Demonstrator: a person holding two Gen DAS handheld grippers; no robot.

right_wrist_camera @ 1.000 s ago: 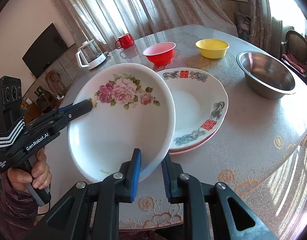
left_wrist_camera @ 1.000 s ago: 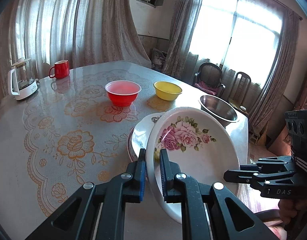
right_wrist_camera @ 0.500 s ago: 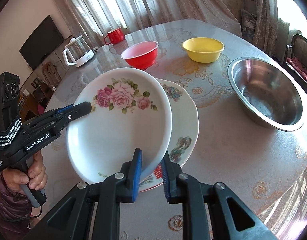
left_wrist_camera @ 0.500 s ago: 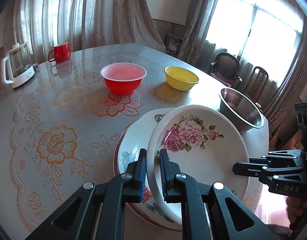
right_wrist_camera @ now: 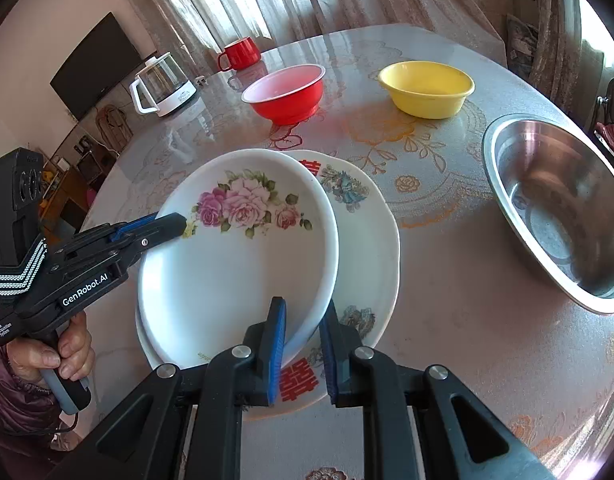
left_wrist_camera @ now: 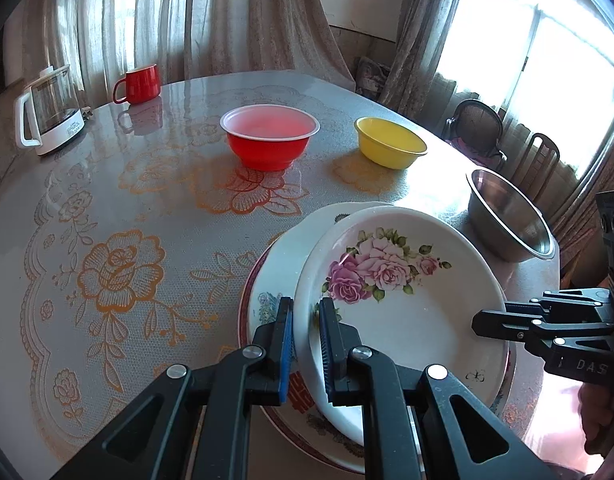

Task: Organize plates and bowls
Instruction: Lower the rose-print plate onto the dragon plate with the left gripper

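Both hand-held grippers (left_wrist_camera: 306,320) (right_wrist_camera: 303,320) pinch the glossy round rose plate (left_wrist_camera: 407,304).

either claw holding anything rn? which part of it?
Both. The left claw and the right claw are each clamped on the rim of the rose plate, on opposite sides, over the plate stack.

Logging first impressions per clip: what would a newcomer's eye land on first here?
The rose plate, gripped at opposite rims by the left gripper and right gripper, over a patterned plate at the table's near edge. Behind stand a red bowl and yellow bowl, a steel bowl to the right.
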